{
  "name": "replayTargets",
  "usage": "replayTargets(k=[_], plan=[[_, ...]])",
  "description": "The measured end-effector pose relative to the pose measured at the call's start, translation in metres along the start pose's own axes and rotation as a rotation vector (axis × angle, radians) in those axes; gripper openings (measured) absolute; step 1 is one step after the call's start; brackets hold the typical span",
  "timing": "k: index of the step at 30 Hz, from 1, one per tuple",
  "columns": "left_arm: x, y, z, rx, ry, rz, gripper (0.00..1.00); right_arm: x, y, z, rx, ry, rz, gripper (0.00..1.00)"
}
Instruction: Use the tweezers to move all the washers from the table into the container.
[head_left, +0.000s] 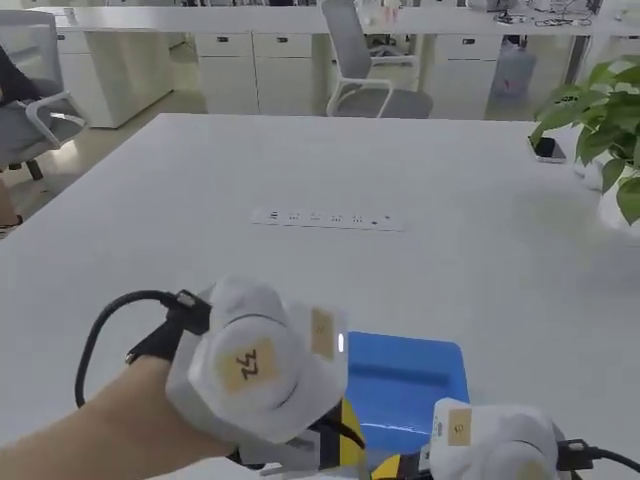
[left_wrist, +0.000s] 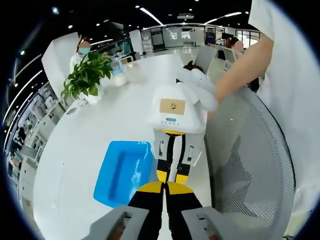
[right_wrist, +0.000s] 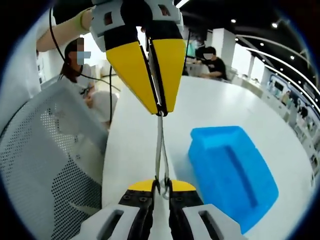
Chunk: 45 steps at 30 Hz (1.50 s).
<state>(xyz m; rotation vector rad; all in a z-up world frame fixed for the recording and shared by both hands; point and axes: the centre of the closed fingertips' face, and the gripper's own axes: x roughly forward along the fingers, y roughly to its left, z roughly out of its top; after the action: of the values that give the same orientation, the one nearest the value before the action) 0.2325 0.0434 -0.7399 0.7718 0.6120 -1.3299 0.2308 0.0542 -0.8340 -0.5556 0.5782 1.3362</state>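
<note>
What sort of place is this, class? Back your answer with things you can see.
Probably an open-plan office: an office chair by a row of white drawer units, a power strip on the large white table, and a potted plant.

The person is wearing a white short-sleeved shirt (left_wrist: 292, 90). The left gripper (right_wrist: 160, 112) and right gripper (right_wrist: 161, 186) are each showing a rounded white housing with a tan sticker and black-and-yellow jaws. A black cable (head_left: 100, 330) is looping off the left one.

Glossy plastic container (right_wrist: 205, 165), shiny metal tweezers (right_wrist: 159, 145), smooth matt table (head_left: 400, 160).
</note>
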Motion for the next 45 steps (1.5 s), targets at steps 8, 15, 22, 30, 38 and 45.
replayTargets(k=[8, 15, 22, 30, 38, 45], plan=[[0.003, -0.003, 0.002, 0.055, -0.006, -0.035, 0.00, 0.000, -0.001, -0.003, 0.035, -0.027, -0.015, 0.07], [0.002, -0.004, 0.003, 0.076, 0.002, -0.045, 0.00, -0.001, -0.003, -0.001, 0.049, -0.049, -0.035, 0.07], [0.009, 0.000, -0.003, 0.076, 0.026, -0.070, 0.00, -0.001, -0.005, -0.003, 0.091, -0.063, -0.028, 0.07], [0.014, -0.002, -0.005, 0.052, 0.054, -0.134, 0.00, -0.006, -0.003, 0.019, 0.089, -0.100, 0.034, 0.08], [0.014, 0.004, -0.006, -0.232, -0.161, -0.045, 0.22, -0.003, -0.007, 0.016, 0.147, -0.051, 0.027, 0.03], [-0.021, 0.013, -0.014, -0.482, -0.393, 0.224, 0.55, -0.009, -0.006, 0.013, 0.193, -0.080, -0.008, 0.02]])
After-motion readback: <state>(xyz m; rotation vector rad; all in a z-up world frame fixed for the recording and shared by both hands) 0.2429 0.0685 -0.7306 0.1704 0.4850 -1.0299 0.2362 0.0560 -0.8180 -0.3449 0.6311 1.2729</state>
